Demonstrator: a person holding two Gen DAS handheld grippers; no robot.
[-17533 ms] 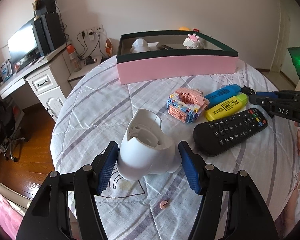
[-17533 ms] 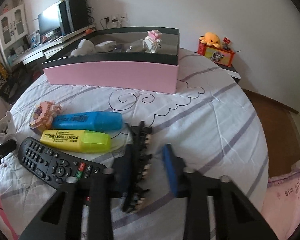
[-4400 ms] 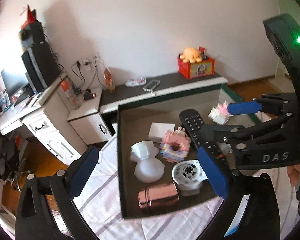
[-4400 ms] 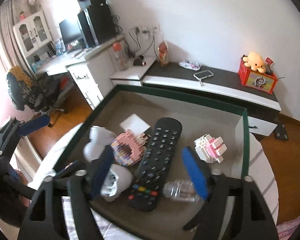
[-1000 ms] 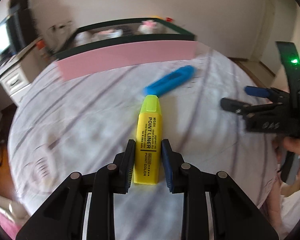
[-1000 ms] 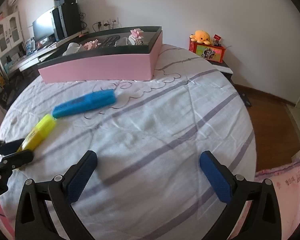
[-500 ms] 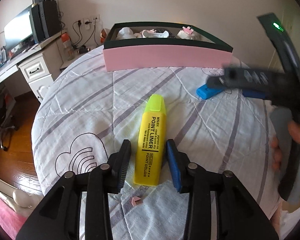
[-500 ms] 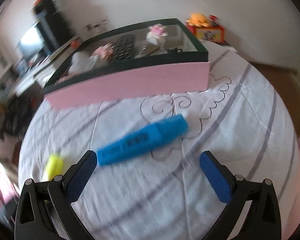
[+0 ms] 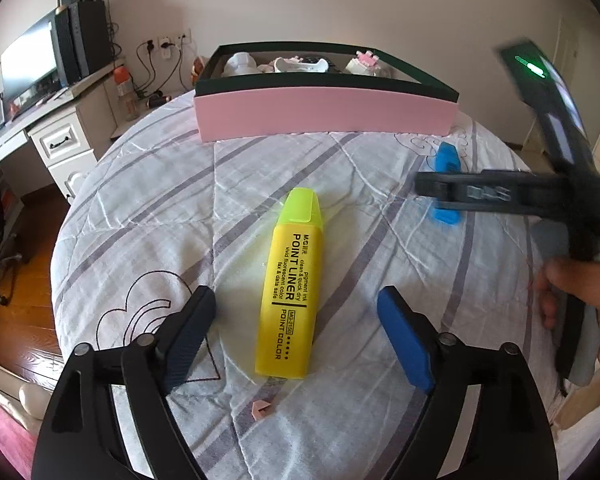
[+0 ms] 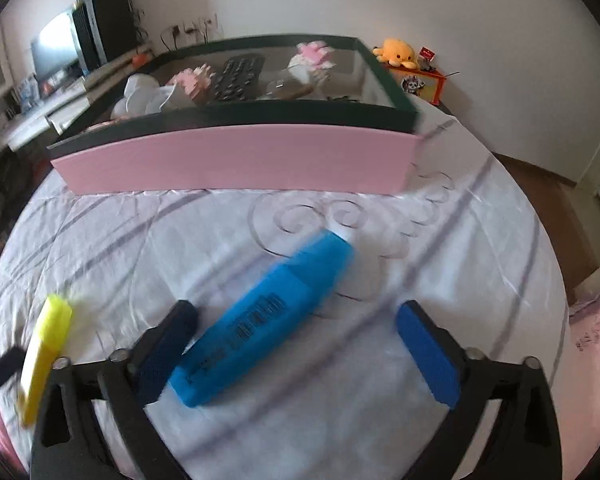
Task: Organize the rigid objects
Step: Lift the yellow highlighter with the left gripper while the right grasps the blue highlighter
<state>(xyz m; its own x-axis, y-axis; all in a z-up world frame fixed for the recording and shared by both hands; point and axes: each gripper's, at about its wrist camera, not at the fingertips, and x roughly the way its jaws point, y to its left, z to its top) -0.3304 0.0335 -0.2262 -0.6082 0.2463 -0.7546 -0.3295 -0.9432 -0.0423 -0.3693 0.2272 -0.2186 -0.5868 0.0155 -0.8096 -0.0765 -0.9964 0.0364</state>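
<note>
Lying flat on the striped bedcover point(image 9: 148, 216), the yellow highlighter point(image 9: 290, 300) points toward twelve o'clock between the wide-spread jaws of the left gripper point(image 9: 296, 332), neither pad touching it; at two o'clock in that view the right gripper point(image 9: 480, 194) is blurred over the blue highlighter point(image 9: 447, 160); in the right wrist view the right gripper point(image 10: 298, 354) is spread wide around the blue highlighter point(image 10: 260, 326), which slants toward one o'clock, near the left pad point(image 10: 168, 354), contact unclear; the pink box point(image 10: 236, 162) sits at twelve, holding a remote point(image 10: 238, 76) and toys.

Bright daylight, fisheye warp, motion blur
</note>
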